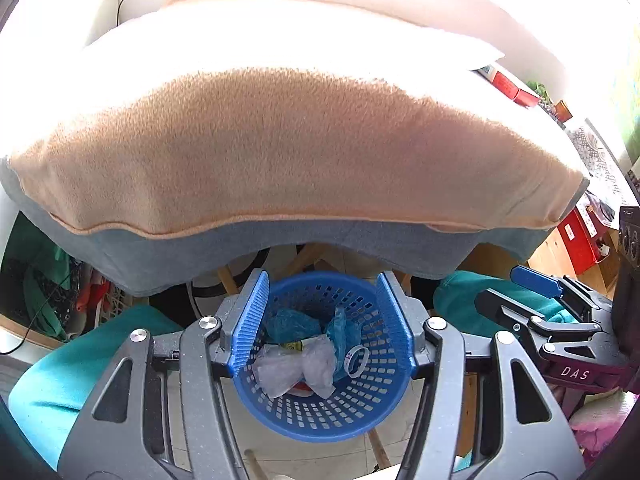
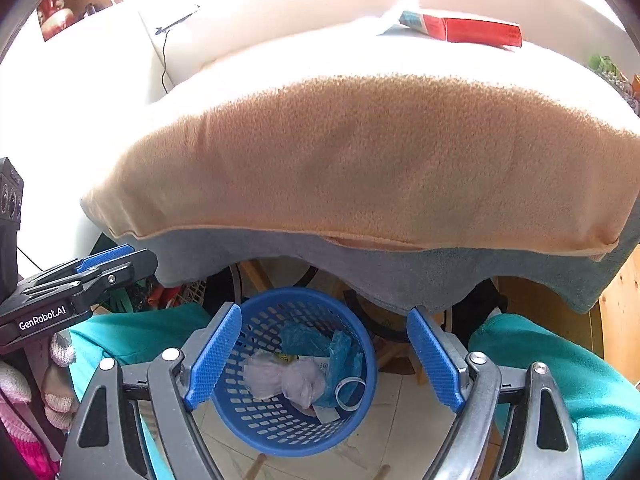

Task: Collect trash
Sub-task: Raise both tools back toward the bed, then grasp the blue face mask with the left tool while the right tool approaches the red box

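Nearest the cameras, both claws hang over the floor with nothing in them. The left gripper (image 1: 324,320) has its blue pads spread wide and only air between them; the right gripper (image 2: 324,360) is spread wider still, and is just as bare. The person's knees in teal trousers (image 1: 72,364) flank the view on either side.

Straight below, framed between the pads in both views, sits the blue basket (image 1: 320,420) on the pale tiled floor. It already holds a fair haul: a knotted white plastic bag (image 1: 296,368), crumpled blue plastic (image 1: 288,320), a small white ring (image 1: 358,362) leaning on the inner wall, and a yellow-and-white wrapper (image 1: 296,345) (its print is too small to read). So the collected trash lies in the basket, which is still far from full.

Beyond the basket rises the table, draped in a peach blanket (image 1: 280,140) with a grey cloth hanging under it. Most of its top is washed out by daylight, so small scraps there cannot be ruled out. Farthest off, at the back edge, lies a red box (image 2: 476,32) next to something white and papery (whether either counts as trash cannot be told).

My reading is that the job is well along, perhaps nearly done: several pieces are binned, neither claw carries anything, and no obvious litter shows on the near cloth. What may remain is a check of the far side of the table.
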Motion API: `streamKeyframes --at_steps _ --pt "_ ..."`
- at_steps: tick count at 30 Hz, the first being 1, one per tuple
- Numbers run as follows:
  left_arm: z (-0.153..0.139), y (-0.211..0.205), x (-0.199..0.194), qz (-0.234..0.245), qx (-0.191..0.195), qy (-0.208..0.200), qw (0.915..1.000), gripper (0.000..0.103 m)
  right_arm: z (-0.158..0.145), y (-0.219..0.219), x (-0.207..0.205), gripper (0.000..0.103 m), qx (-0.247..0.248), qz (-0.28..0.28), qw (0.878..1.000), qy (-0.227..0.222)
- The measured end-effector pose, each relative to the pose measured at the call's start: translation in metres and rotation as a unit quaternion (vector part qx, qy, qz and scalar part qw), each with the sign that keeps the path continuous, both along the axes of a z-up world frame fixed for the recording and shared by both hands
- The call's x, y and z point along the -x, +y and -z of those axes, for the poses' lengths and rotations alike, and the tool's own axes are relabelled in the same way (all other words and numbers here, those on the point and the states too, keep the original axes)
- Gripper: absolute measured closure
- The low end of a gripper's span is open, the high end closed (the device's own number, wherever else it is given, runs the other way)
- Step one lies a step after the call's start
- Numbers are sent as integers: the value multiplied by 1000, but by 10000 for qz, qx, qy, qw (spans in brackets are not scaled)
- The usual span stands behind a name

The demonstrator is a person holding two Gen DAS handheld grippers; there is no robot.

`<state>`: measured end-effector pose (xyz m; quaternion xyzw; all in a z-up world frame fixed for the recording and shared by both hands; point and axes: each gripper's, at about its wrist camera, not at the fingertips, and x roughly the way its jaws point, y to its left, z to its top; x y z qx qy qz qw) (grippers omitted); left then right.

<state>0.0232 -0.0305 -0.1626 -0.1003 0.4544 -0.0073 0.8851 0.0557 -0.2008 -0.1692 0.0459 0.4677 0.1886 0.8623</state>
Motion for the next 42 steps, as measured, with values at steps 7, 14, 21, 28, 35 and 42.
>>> streamKeyframes --at_steps 7,14,21,28,35,42 --pt "-34 -5 -1 62 -330 -339 9989 35 -34 -7 -6 16 -30 179 9994 -284" --pt "-65 -10 -13 312 -292 -659 9969 31 -71 -31 -19 8 -106 461 9967 -666" --pt "-84 -19 -47 586 -131 -759 9953 31 -97 -72 -38 6 2 923 9907 -1001" --pt "-101 -34 -99 902 -27 -810 9926 30 -109 -103 -62 0 177 1118 9862 -1208" --pt "-118 -66 -160 1218 132 -816 9891 22 -109 -117 -79 0 221 1149 9848 -1281" --pt "-120 -106 -224 1449 166 -630 9873 21 -103 -120 -88 0 286 1034 9861 -1272"
